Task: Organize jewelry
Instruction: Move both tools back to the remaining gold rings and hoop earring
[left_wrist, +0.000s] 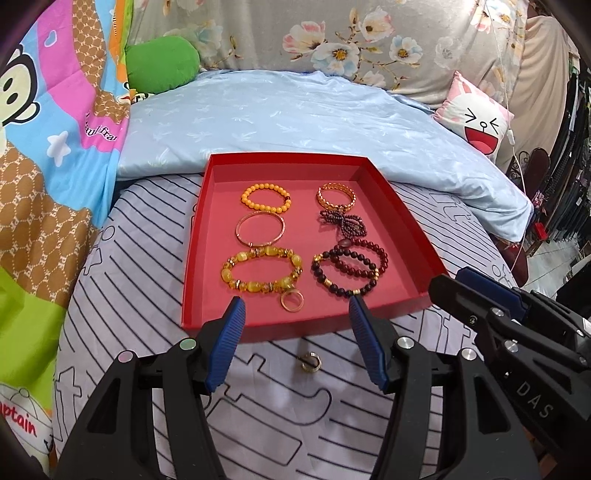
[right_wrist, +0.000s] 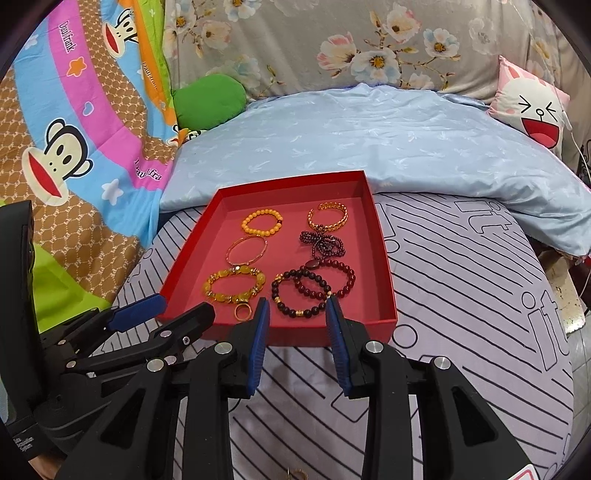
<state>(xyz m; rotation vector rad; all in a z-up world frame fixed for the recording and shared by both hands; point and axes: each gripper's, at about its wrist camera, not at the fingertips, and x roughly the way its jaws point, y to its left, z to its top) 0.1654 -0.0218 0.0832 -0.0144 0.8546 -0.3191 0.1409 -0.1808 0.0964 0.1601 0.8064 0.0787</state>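
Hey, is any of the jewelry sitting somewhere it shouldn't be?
Yes. One small ring lies on the striped sheet, just outside the red tray's near edge, while the other pieces sit inside. Both grippers are open and empty.

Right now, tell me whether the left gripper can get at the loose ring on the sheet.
Probably yes. The ring lies alone on the striped sheet, outside the red tray, and in the left wrist view sits between the open fingers of the left gripper. Nothing covers it; the right gripper stays off to the side.
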